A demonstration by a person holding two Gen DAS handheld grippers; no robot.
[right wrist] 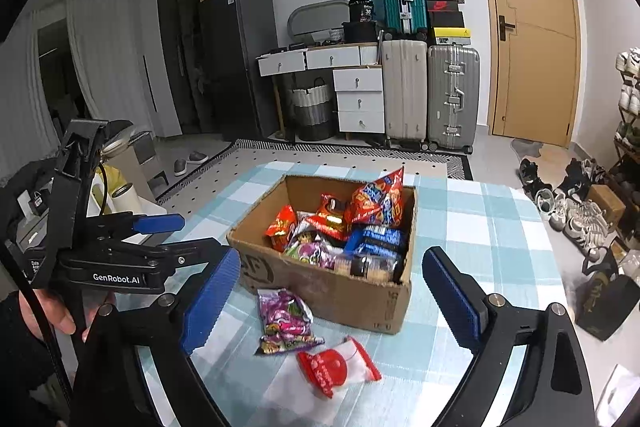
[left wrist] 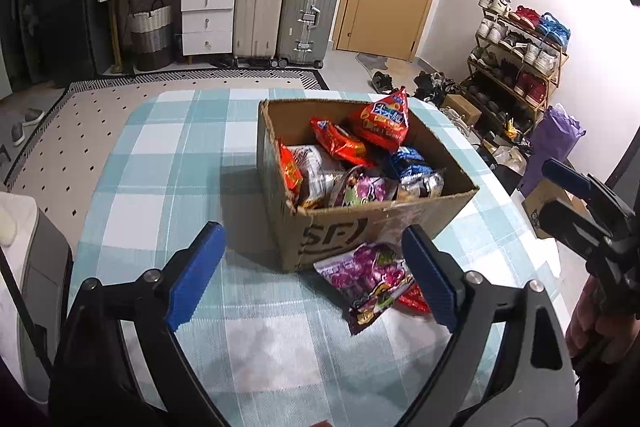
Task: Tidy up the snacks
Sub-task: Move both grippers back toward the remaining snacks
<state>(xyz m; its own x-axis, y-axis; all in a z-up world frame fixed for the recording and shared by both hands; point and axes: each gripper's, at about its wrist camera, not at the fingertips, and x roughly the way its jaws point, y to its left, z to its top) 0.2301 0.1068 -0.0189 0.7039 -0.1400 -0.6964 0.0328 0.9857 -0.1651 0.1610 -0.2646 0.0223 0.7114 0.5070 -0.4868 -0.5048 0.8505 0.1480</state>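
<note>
Cardboard box (left wrist: 352, 227) of snacks sitting ahead of both jaws on the checked bench (left wrist: 168, 163). Purple packet (right wrist: 285, 321) and red-and-white packet (right wrist: 340, 367) lying loose before it, possibly overlapping. Left gripper (left wrist: 316, 279) and right gripper (right wrist: 332, 301) gaping wide, pinching nothing.

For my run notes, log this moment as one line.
left gripper: open, empty | right gripper: open, empty | cardboard box: snacks inside | purple packet, red-and-white packet: on table
</note>
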